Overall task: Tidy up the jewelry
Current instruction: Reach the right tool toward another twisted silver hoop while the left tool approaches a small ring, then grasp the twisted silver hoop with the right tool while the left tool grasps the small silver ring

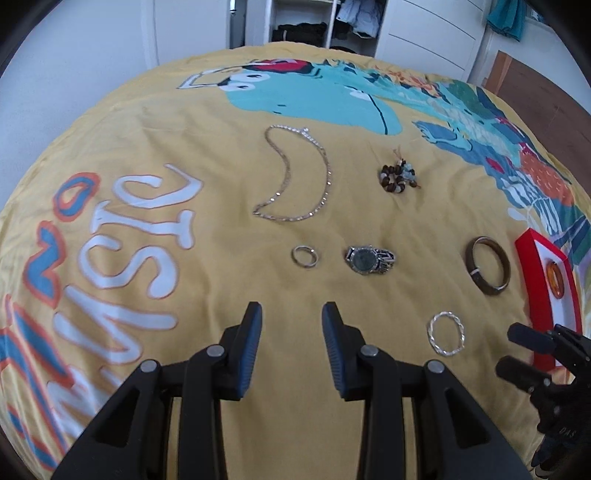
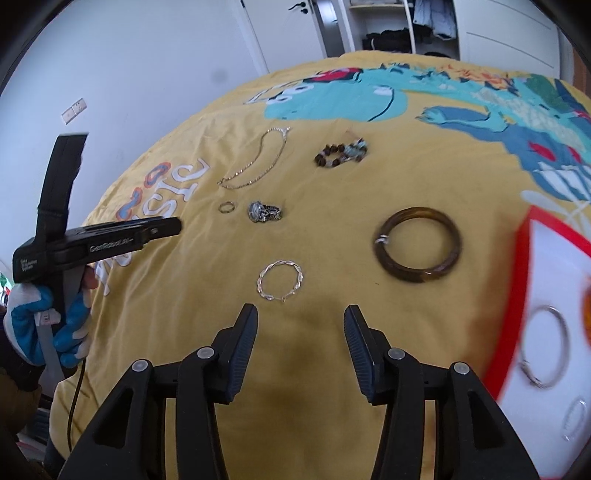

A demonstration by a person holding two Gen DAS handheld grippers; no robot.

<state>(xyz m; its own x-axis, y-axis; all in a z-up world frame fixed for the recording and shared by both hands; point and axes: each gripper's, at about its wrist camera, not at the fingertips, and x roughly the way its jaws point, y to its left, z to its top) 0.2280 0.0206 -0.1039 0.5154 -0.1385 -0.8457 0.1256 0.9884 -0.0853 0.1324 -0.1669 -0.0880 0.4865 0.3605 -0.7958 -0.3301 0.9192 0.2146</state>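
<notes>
Jewelry lies on a yellow printed bedspread [image 1: 207, 147]. A silver chain necklace [image 1: 325, 162], a beaded bracelet [image 1: 397, 177], a small ring [image 1: 304, 256], a watch [image 1: 369, 259], a brown bangle [image 1: 487, 266] and a twisted silver bracelet [image 1: 446, 334] show in the left wrist view. My left gripper [image 1: 291, 314] is open and empty, short of the ring and watch. My right gripper [image 2: 301, 315] is open and empty, just short of the twisted bracelet [image 2: 280, 280], with the brown bangle [image 2: 417, 243] ahead to its right. A red-rimmed white tray [image 2: 517, 280] at the right holds silver bangles [image 2: 545, 347].
An orange ring [image 1: 556, 278] lies in the tray [image 1: 532, 280]. The left gripper's body [image 2: 92, 240] and a gloved hand [image 2: 40, 321] show at the left of the right wrist view. White wardrobe doors [image 2: 166, 55] and an open closet [image 1: 314, 26] stand beyond the bed.
</notes>
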